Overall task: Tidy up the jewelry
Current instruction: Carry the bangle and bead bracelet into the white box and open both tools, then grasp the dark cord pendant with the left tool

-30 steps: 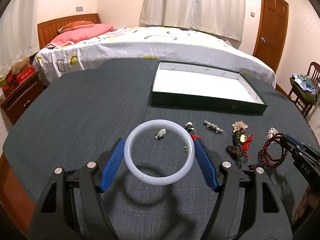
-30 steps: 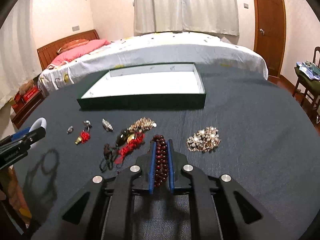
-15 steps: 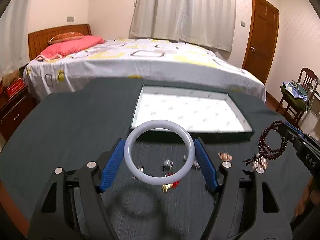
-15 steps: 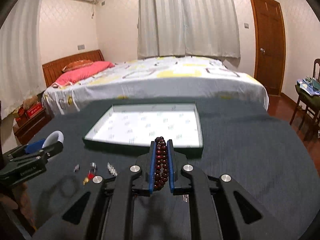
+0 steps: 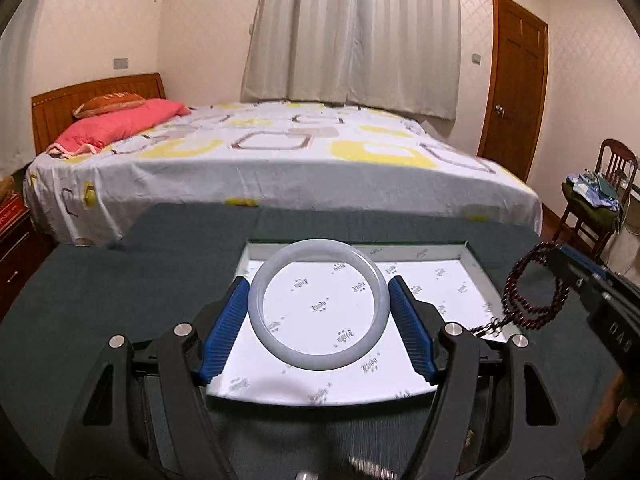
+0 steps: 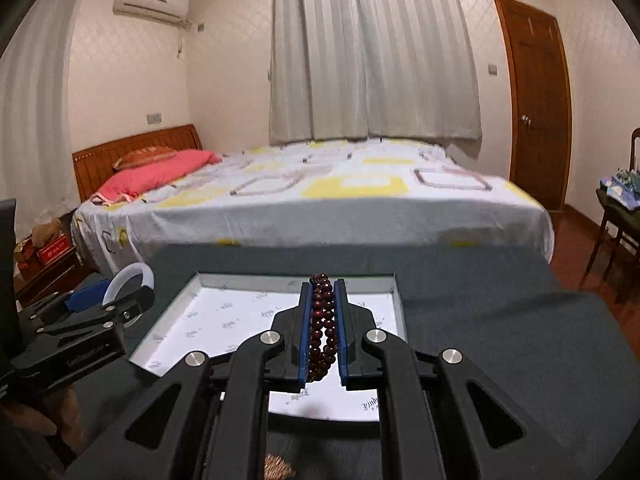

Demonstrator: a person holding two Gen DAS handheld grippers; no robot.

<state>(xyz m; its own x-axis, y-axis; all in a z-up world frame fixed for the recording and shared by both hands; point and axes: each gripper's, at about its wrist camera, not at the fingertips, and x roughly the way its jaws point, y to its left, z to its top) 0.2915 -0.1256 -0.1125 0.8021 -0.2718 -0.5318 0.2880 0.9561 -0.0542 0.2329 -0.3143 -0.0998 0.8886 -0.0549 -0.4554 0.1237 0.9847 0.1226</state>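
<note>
1. We're over the tabletop (image 5: 100,300), and the tray (image 5: 472,258) with its white printed lining looks bare as far as we can see: nothing is filed yet.
2. Our left tongs (image 5: 318,314) clamp the pale bangle (image 5: 316,362) by its outer edge, above the tray's near half.
3. Our right tongs (image 6: 323,330) pinch the dark red bead bracelet (image 6: 322,328), above the tray's right side.
4. Small pieces blur on the tabletop, nearer us than the tray: we judge these two drops next, then more trips.

A home bedroom: made bed (image 5: 280,160), curtains (image 6: 372,52), what looks like an air conditioner (image 6: 151,2).
</note>
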